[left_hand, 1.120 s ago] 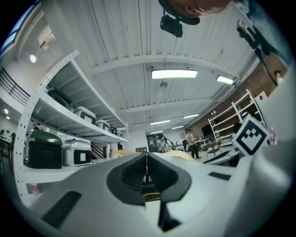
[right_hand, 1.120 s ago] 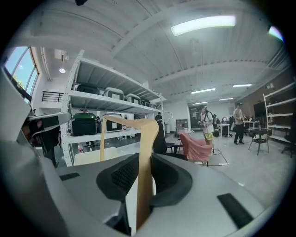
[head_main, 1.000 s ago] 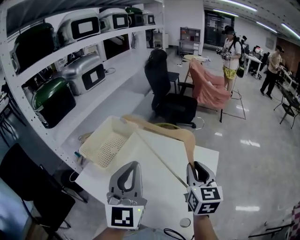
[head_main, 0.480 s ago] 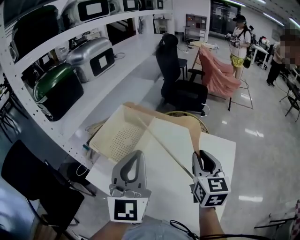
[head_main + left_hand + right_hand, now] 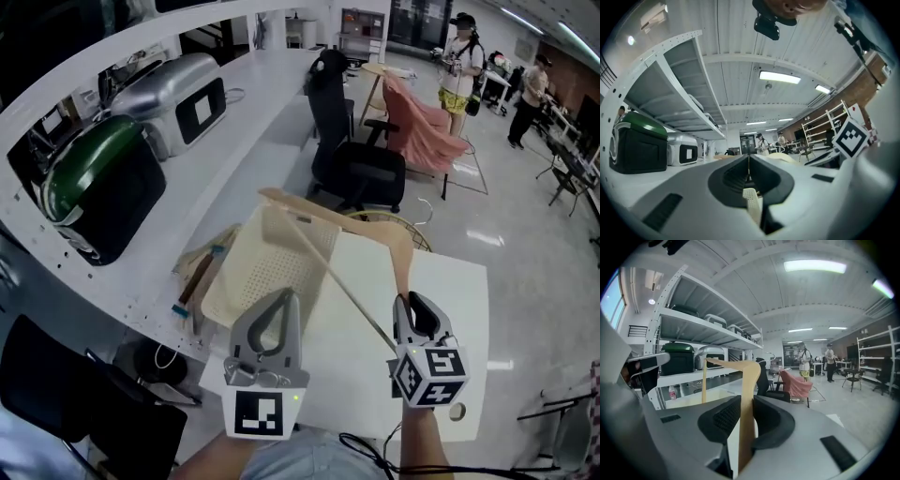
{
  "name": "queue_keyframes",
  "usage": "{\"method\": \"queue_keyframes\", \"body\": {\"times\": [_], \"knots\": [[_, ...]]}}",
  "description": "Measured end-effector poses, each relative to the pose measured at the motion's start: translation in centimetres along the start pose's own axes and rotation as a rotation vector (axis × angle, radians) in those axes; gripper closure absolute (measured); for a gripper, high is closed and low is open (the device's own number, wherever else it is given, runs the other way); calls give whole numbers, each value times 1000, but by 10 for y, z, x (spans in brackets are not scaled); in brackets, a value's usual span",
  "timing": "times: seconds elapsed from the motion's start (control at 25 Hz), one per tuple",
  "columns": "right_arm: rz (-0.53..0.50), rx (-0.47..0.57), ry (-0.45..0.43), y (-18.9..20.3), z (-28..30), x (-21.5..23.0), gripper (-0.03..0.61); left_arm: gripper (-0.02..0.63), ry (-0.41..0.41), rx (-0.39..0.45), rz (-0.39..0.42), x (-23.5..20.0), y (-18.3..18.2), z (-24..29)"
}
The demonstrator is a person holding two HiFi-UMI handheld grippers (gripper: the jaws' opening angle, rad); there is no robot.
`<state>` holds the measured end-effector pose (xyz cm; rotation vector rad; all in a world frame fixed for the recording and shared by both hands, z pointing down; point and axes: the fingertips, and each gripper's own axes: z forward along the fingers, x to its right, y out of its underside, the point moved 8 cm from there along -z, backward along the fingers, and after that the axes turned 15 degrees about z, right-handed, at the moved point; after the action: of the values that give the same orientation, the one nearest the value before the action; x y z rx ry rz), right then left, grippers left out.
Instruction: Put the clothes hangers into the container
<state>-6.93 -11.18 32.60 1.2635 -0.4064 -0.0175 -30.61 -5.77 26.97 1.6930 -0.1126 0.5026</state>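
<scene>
Hanger held over the basket, not yet put in.
The right gripper (image 5: 415, 305) is clenched on one end of the wooden hanger (image 5: 401, 272), whose far shoulder reaches over the cream basket (image 5: 217, 298) at the far left part of the white table (image 5: 455, 300). The left gripper (image 5: 279, 298) is closed with nothing between its jaws. I judge this to be the carrying step. Next, the hanger should go lower and tilt so that its long bar passes the rim before the jaws let go. At the left, a white shelf (image 5: 234, 141) carries a green case (image 5: 94, 187) and a silver case (image 5: 183, 94). Behind the table are a black chair (image 5: 352, 159), a pink cloth (image 5: 422, 131) and people standing farther back.
</scene>
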Motion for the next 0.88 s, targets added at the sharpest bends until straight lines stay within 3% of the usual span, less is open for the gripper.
{"method": "queue_keyframes", "body": {"times": [0.2, 0.48, 0.88], "knots": [[21, 25, 61, 10, 3, -25, 489, 600, 59, 28, -4, -26, 15, 1], [40, 51, 103, 13, -5, -33, 490, 600, 114, 49, 7, -30, 15, -1], [38, 35, 79, 9, -21, -19, 489, 600, 91, 38, 8, -11, -1, -9]]}}
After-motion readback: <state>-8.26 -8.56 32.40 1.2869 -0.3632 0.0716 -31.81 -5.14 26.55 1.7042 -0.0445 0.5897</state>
